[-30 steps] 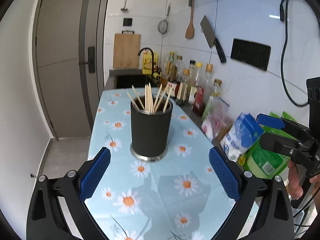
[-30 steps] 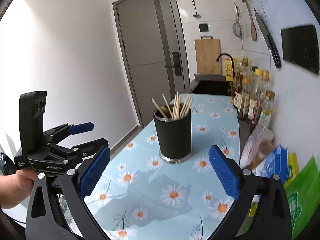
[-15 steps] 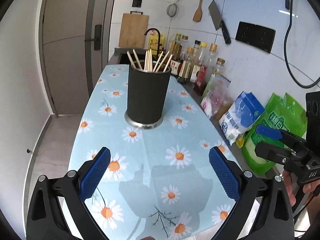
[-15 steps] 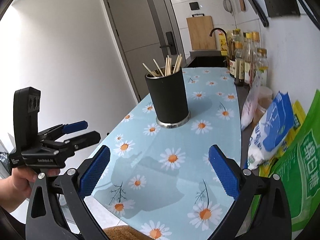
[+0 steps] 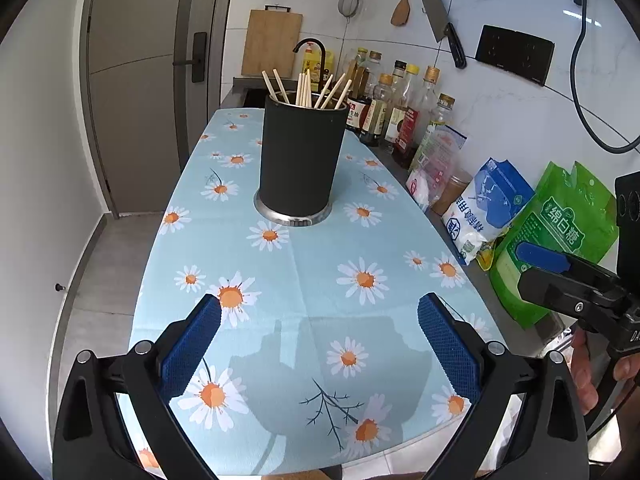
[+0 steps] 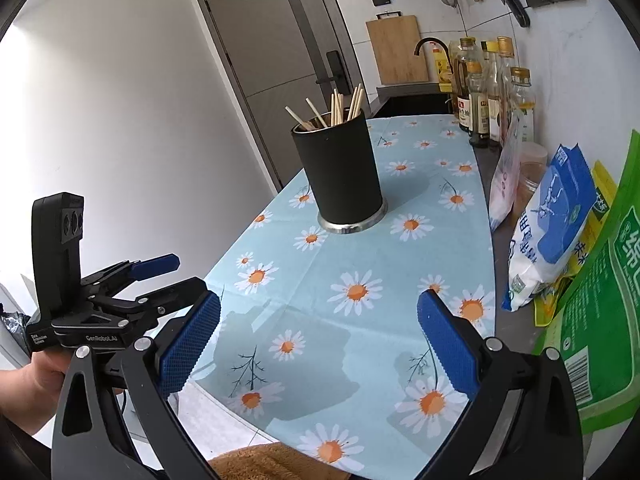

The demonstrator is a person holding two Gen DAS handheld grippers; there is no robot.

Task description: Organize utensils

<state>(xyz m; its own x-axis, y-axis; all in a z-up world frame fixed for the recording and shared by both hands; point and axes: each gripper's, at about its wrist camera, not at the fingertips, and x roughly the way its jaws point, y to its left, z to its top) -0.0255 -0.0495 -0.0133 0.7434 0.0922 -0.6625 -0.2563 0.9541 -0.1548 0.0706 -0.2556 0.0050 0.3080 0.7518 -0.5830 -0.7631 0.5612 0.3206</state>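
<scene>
I hold the left gripper and right gripper spread, empty, near; chopsticks already fill the far holder, so I approach slowly, upright

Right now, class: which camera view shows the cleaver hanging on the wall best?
The left wrist view: the cleaver hangs fully visible, blade and dark handle, beside the wooden spatula. The right wrist view catches only a dark sliver at its top edge, probably the handle.

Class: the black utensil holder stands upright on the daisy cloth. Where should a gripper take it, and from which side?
Probably grip the black utensil holder across its straight mid-wall, coming level from the near open side: chopsticks block the top, and the metal base ring flares.
</scene>
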